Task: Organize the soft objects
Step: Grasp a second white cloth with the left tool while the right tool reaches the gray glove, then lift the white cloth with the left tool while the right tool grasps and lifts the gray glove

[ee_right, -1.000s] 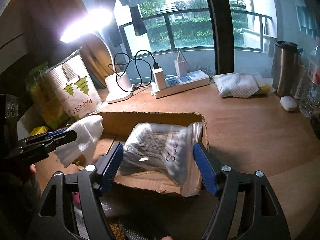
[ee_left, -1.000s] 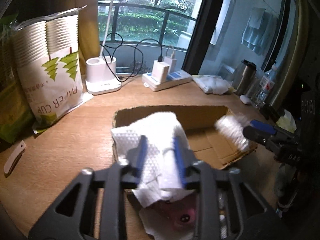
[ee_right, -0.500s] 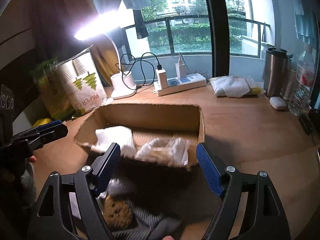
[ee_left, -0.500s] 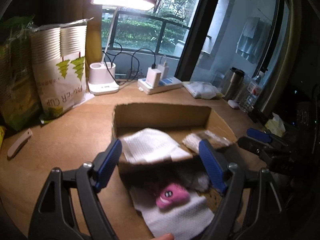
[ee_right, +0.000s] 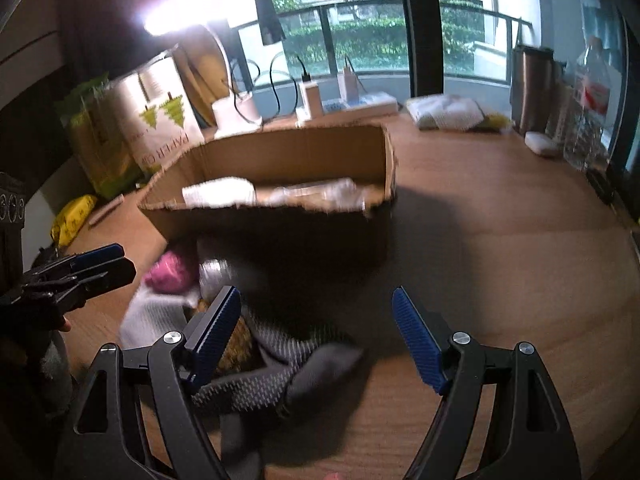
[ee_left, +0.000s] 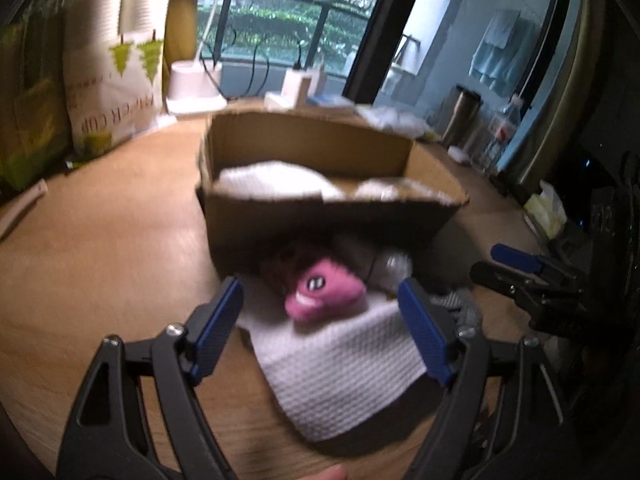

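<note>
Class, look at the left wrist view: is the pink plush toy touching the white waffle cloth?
Touching. The left wrist view shows the pink plush toy resting directly on the white waffle cloth.

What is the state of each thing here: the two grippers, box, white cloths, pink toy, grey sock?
left gripper: open, empty
right gripper: open, empty
box: open top, holds cloth and bag
cloth in box: lying inside
bag: lying inside box
pink toy: on towel, outside box
towel: flat on desk
sock: crumpled on desk
lamp: on
</note>
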The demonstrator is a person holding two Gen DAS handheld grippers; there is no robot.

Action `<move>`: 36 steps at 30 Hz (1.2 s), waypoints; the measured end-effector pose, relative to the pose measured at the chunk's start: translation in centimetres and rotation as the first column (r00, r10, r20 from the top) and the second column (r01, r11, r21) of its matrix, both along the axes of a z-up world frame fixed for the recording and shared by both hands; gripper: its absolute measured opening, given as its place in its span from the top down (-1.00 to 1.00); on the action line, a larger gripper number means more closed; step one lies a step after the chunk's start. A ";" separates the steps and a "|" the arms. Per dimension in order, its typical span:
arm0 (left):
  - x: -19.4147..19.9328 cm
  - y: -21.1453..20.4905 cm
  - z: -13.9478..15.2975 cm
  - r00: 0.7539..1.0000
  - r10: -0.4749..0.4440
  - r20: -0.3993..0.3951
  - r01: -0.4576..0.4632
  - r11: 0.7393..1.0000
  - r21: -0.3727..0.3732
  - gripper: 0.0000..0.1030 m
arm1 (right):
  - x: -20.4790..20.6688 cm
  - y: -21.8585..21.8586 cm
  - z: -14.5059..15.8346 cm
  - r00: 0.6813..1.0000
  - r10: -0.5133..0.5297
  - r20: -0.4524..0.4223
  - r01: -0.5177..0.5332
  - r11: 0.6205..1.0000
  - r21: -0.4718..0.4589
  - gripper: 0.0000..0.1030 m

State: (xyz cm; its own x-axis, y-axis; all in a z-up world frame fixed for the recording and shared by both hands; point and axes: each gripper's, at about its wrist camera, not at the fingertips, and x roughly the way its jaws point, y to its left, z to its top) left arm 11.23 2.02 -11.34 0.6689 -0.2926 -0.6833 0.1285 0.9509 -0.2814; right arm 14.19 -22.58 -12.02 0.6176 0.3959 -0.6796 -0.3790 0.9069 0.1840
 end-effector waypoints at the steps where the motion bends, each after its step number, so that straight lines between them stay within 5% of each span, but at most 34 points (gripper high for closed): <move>1: 0.0 -0.1 -0.4 1.000 -0.002 -0.010 0.002 1.000 0.001 -0.57 | -0.1 -0.1 -0.6 1.000 0.003 -0.015 -0.003 1.000 -0.002 -0.57; 13: 0.3 -1.1 -3.4 0.994 -0.020 -0.112 0.022 1.000 0.015 -0.56 | -0.3 1.0 -3.9 0.996 0.024 -0.088 -0.031 0.997 -0.076 -0.54; 15: 0.2 -1.0 -3.4 0.994 -0.026 -0.111 0.027 1.000 0.011 -0.51 | -0.4 1.1 -3.9 0.996 0.024 -0.080 -0.030 0.996 -0.082 -0.33; 17: 0.1 -1.0 -3.3 0.993 -0.052 -0.108 0.051 0.999 -0.008 -0.07 | -0.5 1.3 -4.0 0.997 0.033 -0.070 -0.039 0.995 -0.094 -0.17; 23: -0.5 -1.6 -1.9 0.994 -0.069 -0.083 0.069 0.998 -0.003 0.75 | -0.7 1.7 -3.5 0.997 0.066 -0.049 -0.071 0.990 -0.122 0.34; 36: -2.0 -0.8 2.2 0.997 -0.074 0.039 0.074 0.997 -0.013 0.89 | -1.0 0.3 0.3 0.998 0.048 0.035 -0.045 0.995 -0.086 0.82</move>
State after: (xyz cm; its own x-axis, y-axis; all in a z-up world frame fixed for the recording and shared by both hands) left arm 9.25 1.25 -9.11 0.6709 -0.3518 -0.6528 0.2095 0.9344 -0.2882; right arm 13.15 -22.28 -11.71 0.6253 0.3662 -0.6891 -0.4259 0.9001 0.0918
